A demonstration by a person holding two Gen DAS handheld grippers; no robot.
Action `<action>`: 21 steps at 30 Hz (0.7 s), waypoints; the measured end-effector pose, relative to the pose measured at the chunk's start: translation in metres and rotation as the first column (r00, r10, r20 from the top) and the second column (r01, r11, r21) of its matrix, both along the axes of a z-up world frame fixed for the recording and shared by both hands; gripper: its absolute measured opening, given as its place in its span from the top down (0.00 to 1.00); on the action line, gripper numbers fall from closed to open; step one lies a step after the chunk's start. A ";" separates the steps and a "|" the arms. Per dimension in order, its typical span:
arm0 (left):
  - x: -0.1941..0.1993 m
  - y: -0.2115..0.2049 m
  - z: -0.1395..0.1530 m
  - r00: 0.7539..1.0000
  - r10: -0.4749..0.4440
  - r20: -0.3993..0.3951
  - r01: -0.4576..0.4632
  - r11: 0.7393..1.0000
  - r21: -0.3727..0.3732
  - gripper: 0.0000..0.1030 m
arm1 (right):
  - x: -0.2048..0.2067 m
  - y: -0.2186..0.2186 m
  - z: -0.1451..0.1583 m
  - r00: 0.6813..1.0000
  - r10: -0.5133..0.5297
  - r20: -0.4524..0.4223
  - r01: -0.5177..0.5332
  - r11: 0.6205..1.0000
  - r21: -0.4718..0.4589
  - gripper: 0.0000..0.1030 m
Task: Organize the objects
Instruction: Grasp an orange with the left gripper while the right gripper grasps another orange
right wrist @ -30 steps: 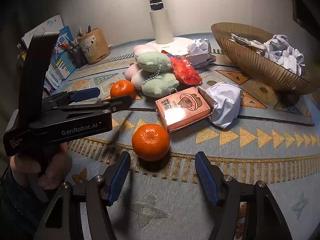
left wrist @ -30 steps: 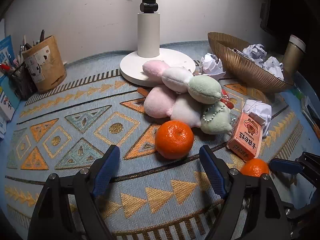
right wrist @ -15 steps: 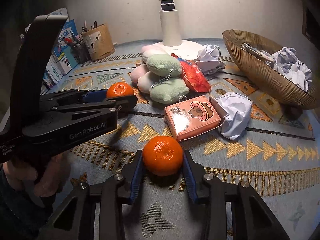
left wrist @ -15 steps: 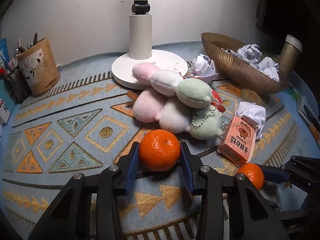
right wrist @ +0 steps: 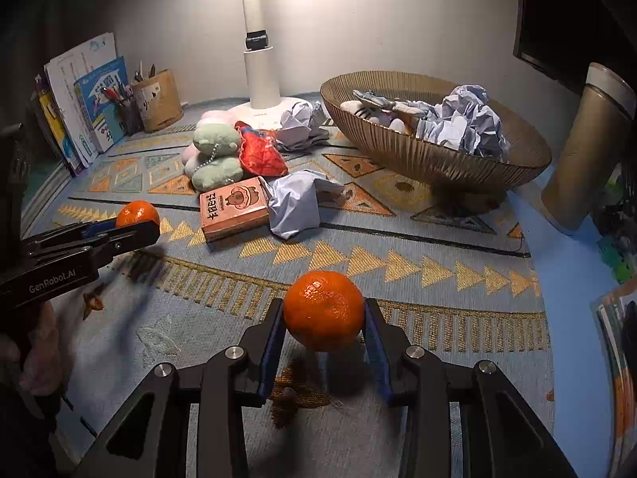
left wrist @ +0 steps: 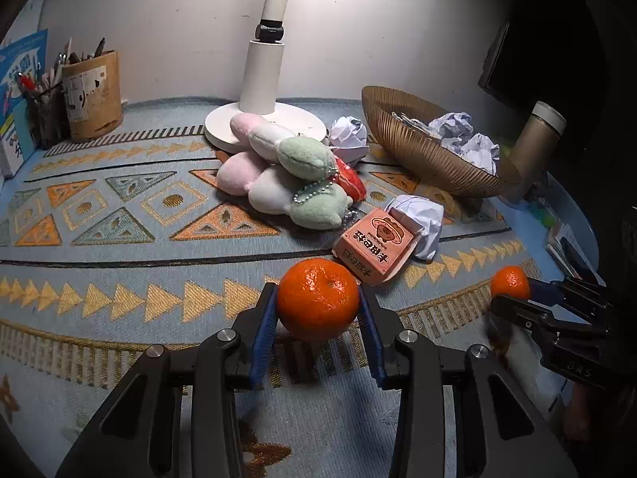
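Left wrist view low over the patterned mat (left wrist: 119,239), facing the lamp (left wrist: 260,75), right wrist view also low, turned more to the bowl (right wrist: 430,155), both sharing the pink box (left wrist: 374,251), each seeing the other gripper beside it

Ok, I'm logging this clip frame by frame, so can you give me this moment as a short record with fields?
left gripper: shut on an orange, lifted off the mat
right gripper: shut on a second orange, also off the mat
mat: blue, patterned, covers the desk
bowl: gold, ribbed, holds crumpled paper
loose on mat: pink box, paper ball, plush toys, red packet
back: white lamp, pen holder
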State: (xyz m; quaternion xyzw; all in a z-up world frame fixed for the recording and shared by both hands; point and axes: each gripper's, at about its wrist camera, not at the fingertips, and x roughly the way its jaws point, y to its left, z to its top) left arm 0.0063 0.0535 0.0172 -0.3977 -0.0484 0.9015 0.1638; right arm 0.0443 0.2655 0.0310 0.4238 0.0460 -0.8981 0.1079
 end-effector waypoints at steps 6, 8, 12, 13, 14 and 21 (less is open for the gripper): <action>0.009 0.009 0.003 0.997 -0.011 -0.070 0.006 0.997 -0.081 0.65 | 0.002 0.011 -0.008 0.999 -0.011 0.037 0.012 0.998 -0.054 0.56; 0.009 0.013 0.004 0.997 -0.022 -0.074 0.015 0.995 -0.096 0.65 | 0.005 0.015 -0.006 0.999 -0.024 0.022 0.026 0.997 -0.066 0.34; 0.007 0.006 0.003 0.998 -0.008 -0.061 0.004 0.998 -0.061 0.65 | 0.010 0.017 -0.003 1.000 -0.026 0.009 0.027 0.996 -0.083 0.31; 0.007 0.006 0.003 0.998 -0.004 -0.060 0.001 0.998 -0.056 0.65 | 0.010 0.015 -0.004 0.999 -0.030 0.010 0.031 0.997 -0.071 0.31; 0.007 0.006 0.003 0.998 -0.005 -0.060 0.001 0.999 -0.054 0.65 | 0.009 0.013 -0.004 1.000 -0.029 0.011 0.030 0.998 -0.059 0.31; 0.011 0.011 0.005 0.997 -0.022 -0.079 0.016 0.998 -0.068 0.65 | -0.001 0.011 -0.013 0.994 -0.080 0.071 0.085 0.994 -0.072 0.64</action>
